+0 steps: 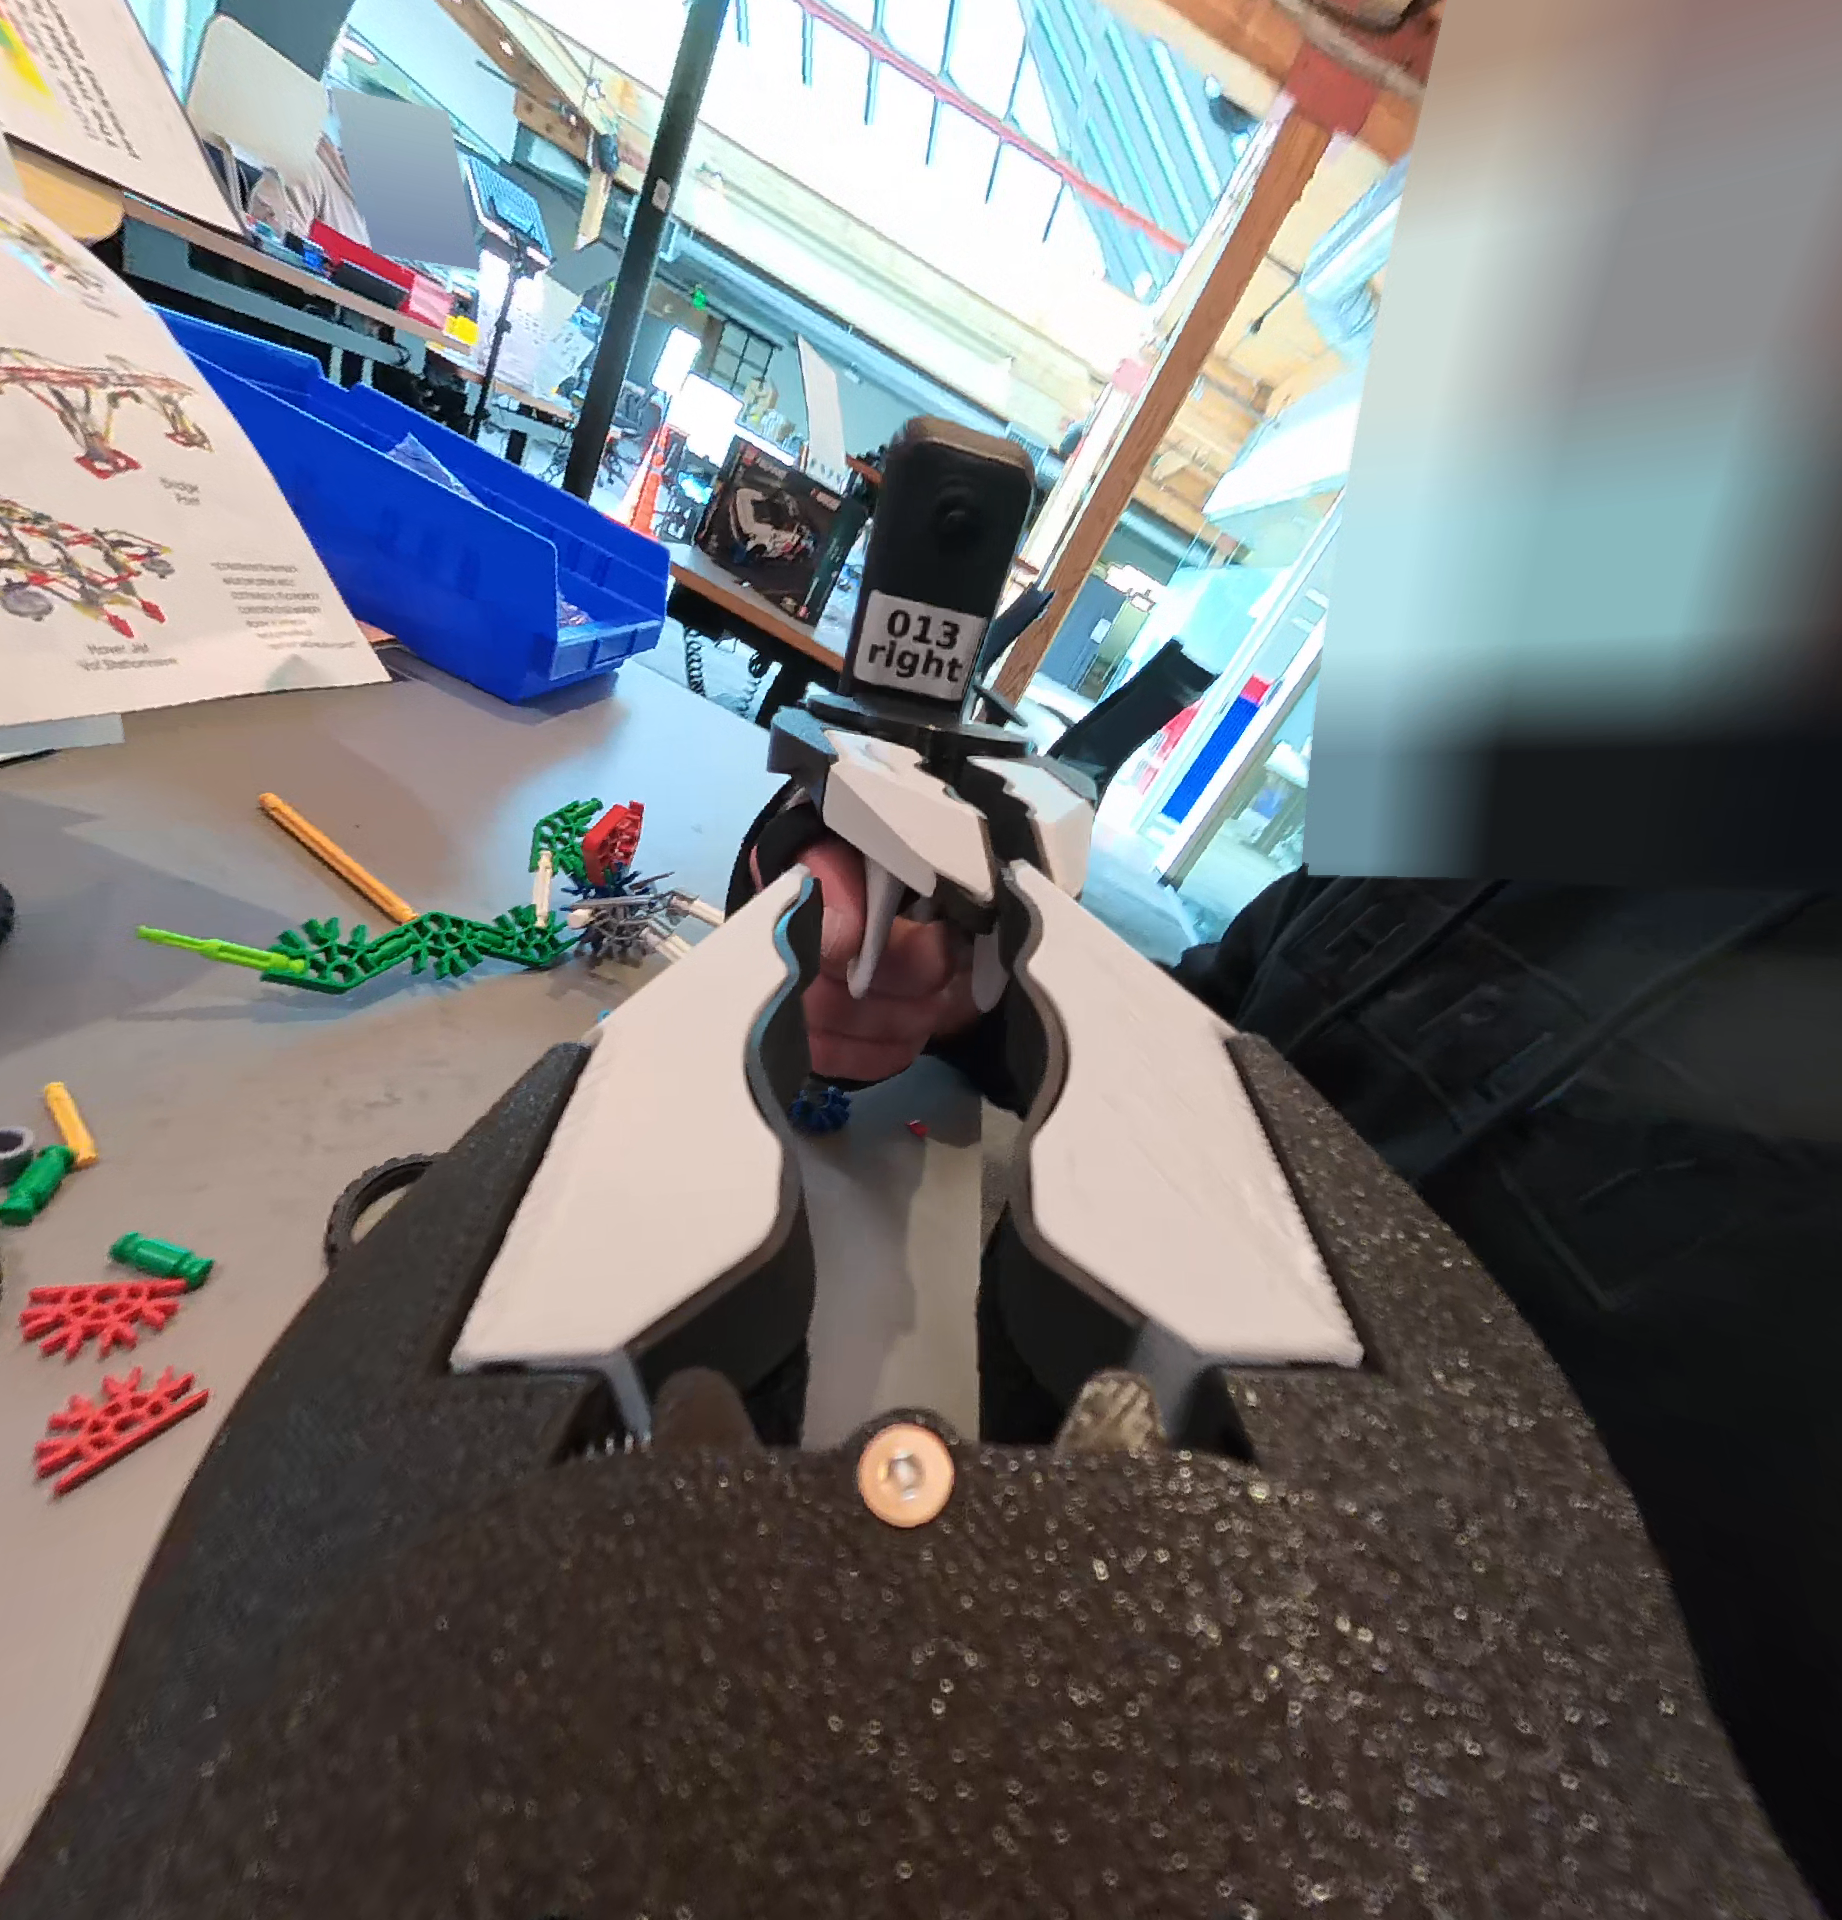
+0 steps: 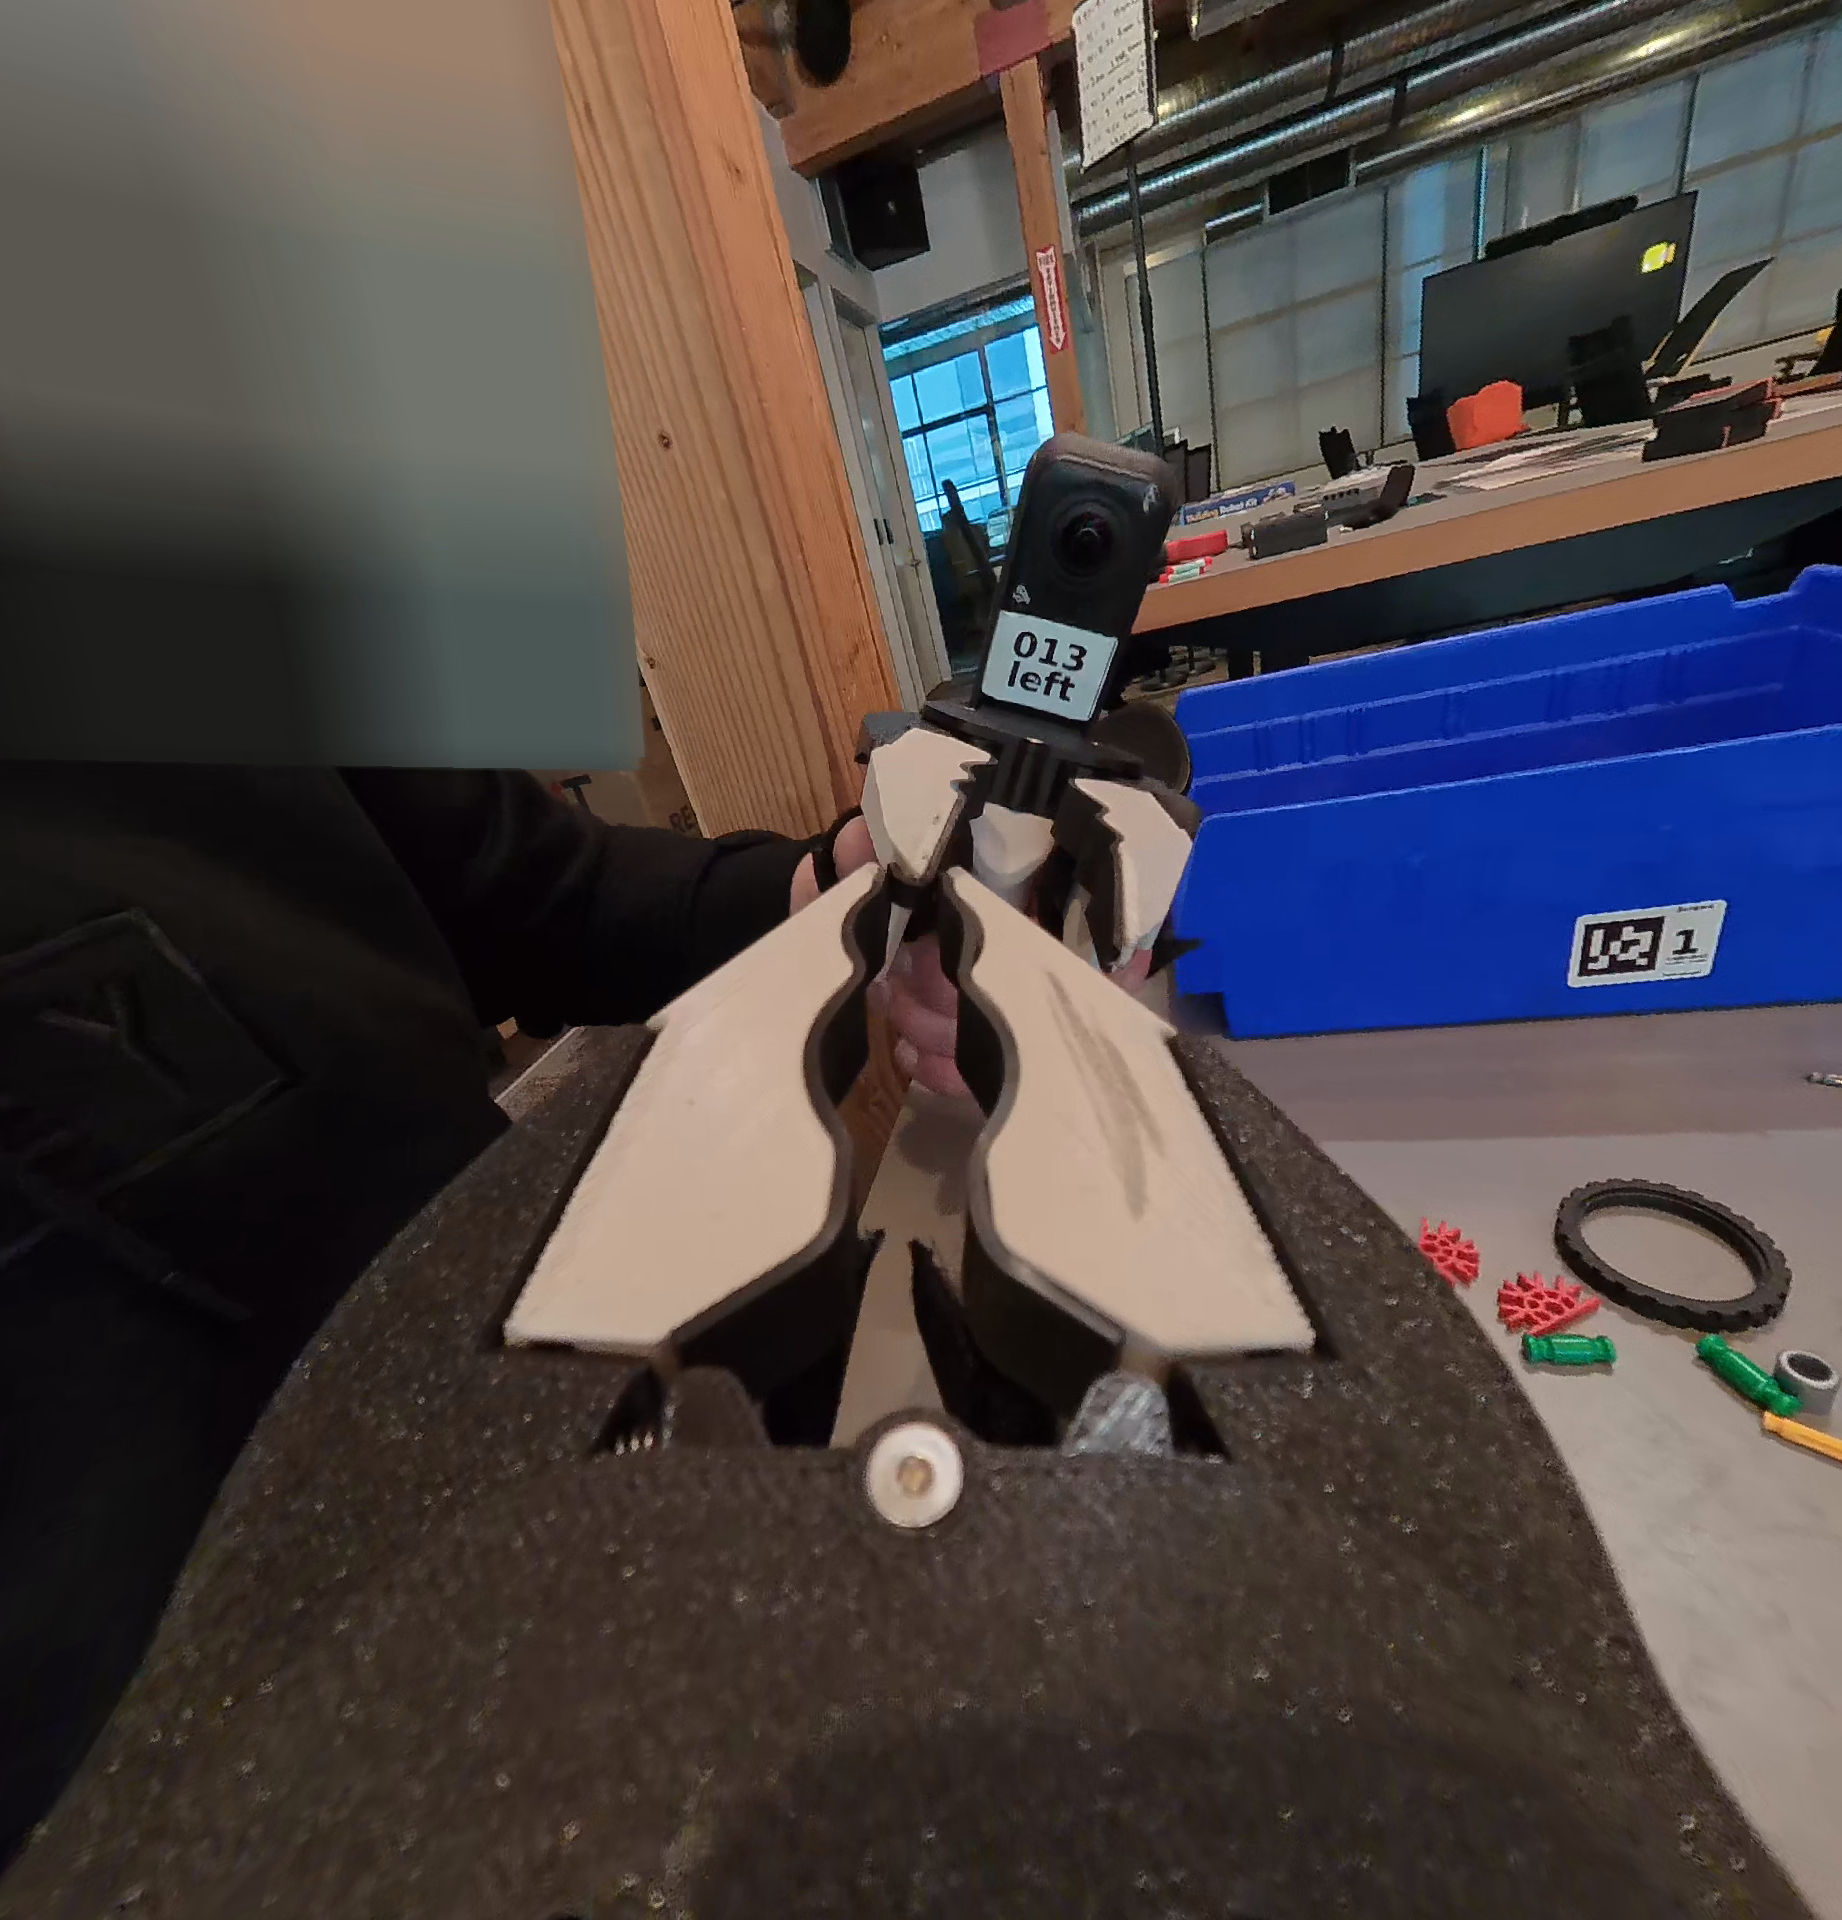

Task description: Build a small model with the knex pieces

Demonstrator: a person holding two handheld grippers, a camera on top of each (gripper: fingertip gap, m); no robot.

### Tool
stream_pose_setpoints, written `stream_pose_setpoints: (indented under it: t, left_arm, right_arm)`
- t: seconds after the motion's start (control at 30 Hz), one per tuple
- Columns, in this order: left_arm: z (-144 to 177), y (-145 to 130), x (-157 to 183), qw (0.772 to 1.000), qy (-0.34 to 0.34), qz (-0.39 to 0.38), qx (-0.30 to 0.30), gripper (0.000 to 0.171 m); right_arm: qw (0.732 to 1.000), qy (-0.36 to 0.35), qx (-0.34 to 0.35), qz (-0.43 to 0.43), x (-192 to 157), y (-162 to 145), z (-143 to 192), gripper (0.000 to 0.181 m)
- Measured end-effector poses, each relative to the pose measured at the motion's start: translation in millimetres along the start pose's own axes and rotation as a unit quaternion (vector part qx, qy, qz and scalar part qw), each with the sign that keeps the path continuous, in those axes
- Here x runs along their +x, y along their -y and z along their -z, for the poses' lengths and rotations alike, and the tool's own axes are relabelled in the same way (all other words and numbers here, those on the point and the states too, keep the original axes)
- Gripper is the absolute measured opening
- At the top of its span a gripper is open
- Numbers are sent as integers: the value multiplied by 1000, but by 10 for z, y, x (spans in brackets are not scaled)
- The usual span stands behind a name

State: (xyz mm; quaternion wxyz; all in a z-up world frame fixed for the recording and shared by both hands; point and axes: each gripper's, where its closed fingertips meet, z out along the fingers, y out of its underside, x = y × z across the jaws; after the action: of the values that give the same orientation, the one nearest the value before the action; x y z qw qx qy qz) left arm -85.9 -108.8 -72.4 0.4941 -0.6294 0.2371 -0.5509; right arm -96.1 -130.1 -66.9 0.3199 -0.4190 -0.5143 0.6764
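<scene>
My two grippers face each other tip to tip above a grey table [image 1: 221, 1091]. My left gripper [image 1: 909, 878] is open and empty, and it shows in the right wrist view [image 2: 1021, 914] with its fingers spread. My right gripper [image 2: 914, 881] is nearly shut, with a small black piece [image 2: 909, 896] pinched at its tips; what the piece is I cannot tell. The right gripper also shows in the left wrist view [image 1: 1000, 883], just beyond my left fingertips. A bare hand [image 1: 875, 1029] holds its handle.
A green toy-piece assembly [image 1: 418, 940], a yellow rod [image 1: 335, 857], red connectors [image 1: 101, 1314], green rods [image 1: 158, 1257], a grey spacer [image 1: 3, 1153] and a black tyre ring [image 2: 1670, 1252] lie on the table. Behind them are a blue bin [image 2: 1519, 831] and instruction sheets [image 1: 117, 468]. A person in dark clothing [image 2: 169, 1039] stands close. The green toy-piece assembly [image 1: 418, 940] is about 20 cm from both grippers' fingertips.
</scene>
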Motion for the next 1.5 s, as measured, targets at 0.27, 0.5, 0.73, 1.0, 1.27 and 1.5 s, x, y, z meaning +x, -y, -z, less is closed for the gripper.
stream_pose_setpoints:
  t: [0.27,0.5,0.73,1.0,1.27,1.5]
  left_arm:
    - [-33,6,26,999,-18,31,12,22]
    - [-61,48,56,999,-25,38,20,19]
    - [-99,63,46,998,-25,49,34,20]
    - [-188,22,27,1000,-17,-7,-25,29]
    - [-248,40,-26,986,-23,-108,-125,23]
    - [-307,140,-158,972,-37,-164,-166,25]
  right_arm:
    - [1000,-13,4,4,40,17,28,7]
    - [1000,-18,16,9,39,75,39,6]
    - [999,-29,19,7,54,104,68,6]
    - [998,-48,-31,27,3,74,155,7]
    - [983,-114,-99,107,86,77,225,7]
    - [983,-120,-83,116,227,144,276,6]
